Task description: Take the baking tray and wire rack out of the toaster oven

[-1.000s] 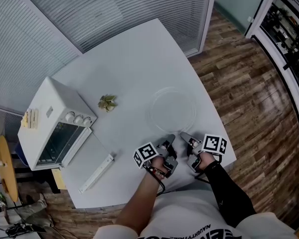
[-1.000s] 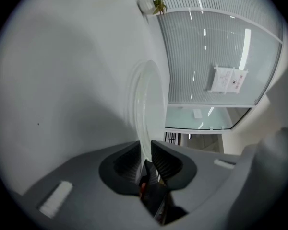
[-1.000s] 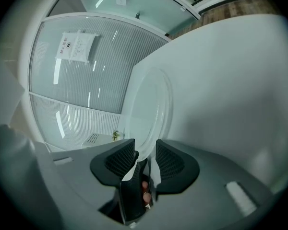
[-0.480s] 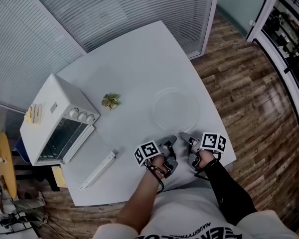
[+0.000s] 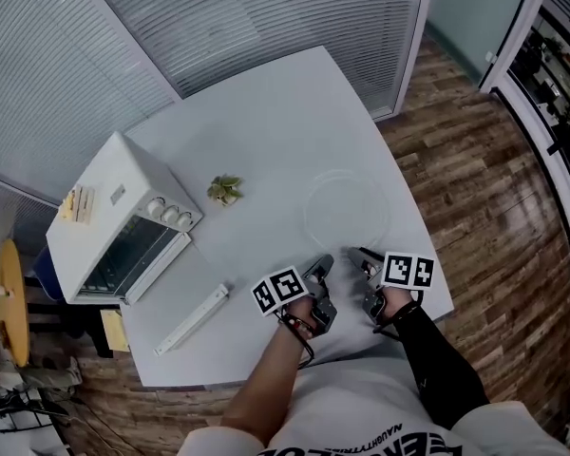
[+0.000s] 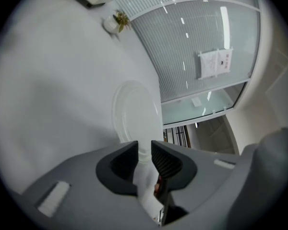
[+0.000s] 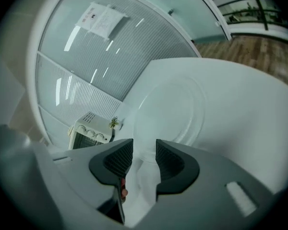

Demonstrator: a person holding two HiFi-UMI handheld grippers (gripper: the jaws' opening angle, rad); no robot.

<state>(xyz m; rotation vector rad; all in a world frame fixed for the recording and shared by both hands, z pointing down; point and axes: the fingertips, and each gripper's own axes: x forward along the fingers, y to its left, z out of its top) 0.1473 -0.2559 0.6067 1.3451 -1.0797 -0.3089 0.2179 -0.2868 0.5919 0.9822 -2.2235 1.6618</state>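
At the lower middle of the head view, near the table (image 5: 266,131) edge, the left gripper (image 5: 323,264) has empty jaws barely apart and the right gripper (image 5: 358,254) has empty jaws that have just been opening wider, while at far left the toaster oven (image 5: 123,221) stands shut, baking tray and wire rack presumably inside, so reaching its door comes first.

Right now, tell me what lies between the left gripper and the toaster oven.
Head view: only bare table between left gripper and toaster oven; a white bar lies just beside that stretch.
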